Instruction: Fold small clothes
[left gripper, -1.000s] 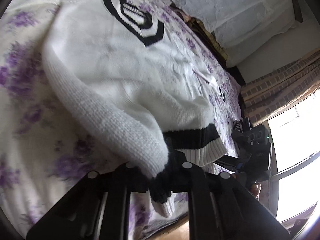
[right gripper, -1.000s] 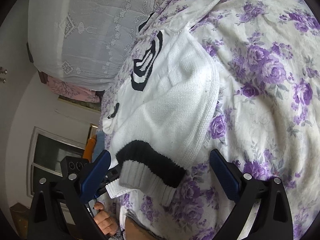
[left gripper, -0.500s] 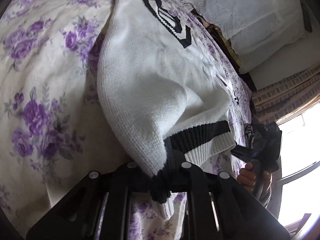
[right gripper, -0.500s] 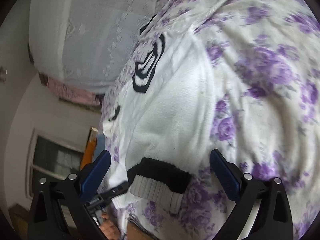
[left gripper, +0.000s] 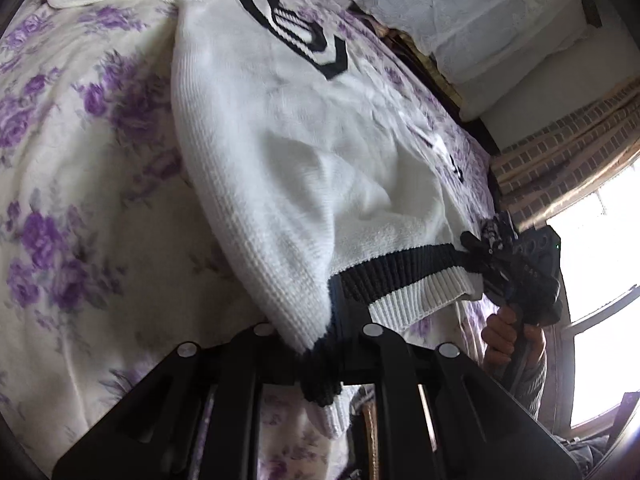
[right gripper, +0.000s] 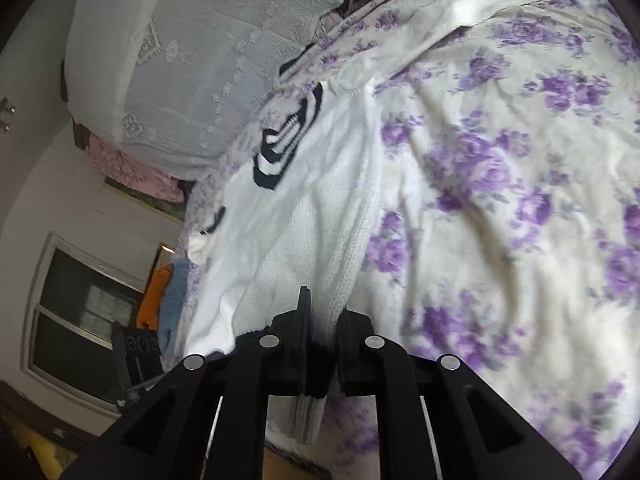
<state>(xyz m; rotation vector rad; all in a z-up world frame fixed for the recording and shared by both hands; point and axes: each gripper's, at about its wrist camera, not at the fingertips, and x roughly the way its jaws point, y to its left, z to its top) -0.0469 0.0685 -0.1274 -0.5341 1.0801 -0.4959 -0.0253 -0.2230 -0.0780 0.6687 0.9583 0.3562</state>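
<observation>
Left gripper (left gripper: 316,364): fingers closed tight on the black-and-white ribbed hem (left gripper: 404,284) of the white knitted sweater with black chest emblem (left gripper: 288,152); hem corner bunched between the fingers, a tuft hanging below them.

Right gripper (right gripper: 320,344): fingers likewise closed, pinching the opposite hem corner (right gripper: 310,404), ribbed edge drooping beneath the jaws. Same gripper visible in the left wrist view (left gripper: 516,264), off to the right of the left fingers, held in the person's hand (left gripper: 508,336).

Between the two grips: hem drawn out, raised off the purple-flowered cream bedspread (left gripper: 80,200). Ahead of the fingers: sweater body lying face up, emblem (right gripper: 284,144) beyond mid-body, a sleeve (right gripper: 460,8) trailing to the far right of the right fingers. Beyond that: white lace-covered pillow (right gripper: 192,60) at the head of the bed.

Step in hand, by judgement: bottom-to-top fold, both hem corners secured and lifted. Next move calls for carrying both corners forward together, level, towards the shoulder line beyond the emblem, then lowering before release. Uneven travel likely to skew the fold; sleeves appear not yet tucked.
</observation>
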